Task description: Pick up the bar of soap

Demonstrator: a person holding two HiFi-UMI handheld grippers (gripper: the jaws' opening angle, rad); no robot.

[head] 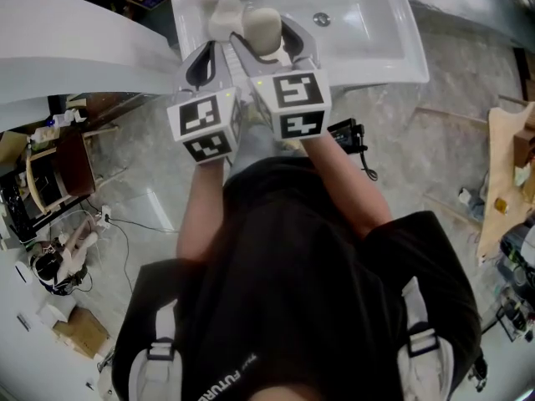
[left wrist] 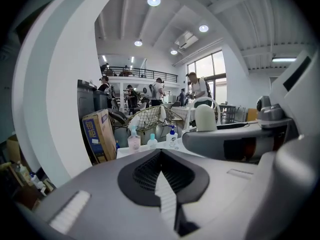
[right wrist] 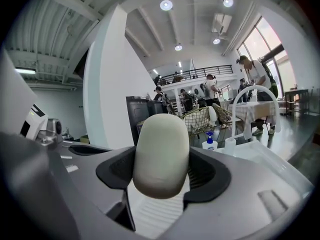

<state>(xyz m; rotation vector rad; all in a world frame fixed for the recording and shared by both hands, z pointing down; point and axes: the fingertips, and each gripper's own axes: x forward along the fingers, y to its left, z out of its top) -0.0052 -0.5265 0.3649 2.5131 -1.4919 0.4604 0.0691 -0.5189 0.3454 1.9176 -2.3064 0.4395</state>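
The right gripper (head: 269, 47) has the bar of soap (head: 262, 23) clamped between its fingers, standing on end and held up over the white sink (head: 376, 40). The left gripper (head: 205, 61) sits just beside it, fingers together, nothing between them.

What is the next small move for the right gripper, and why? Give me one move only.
Probably lift a little higher with the grip unchanged. The right gripper is closed on the bar of soap, which sticks out from between its jaws above the near edge of the sink. The left gripper is shut and empty beside it, so no help seems needed.
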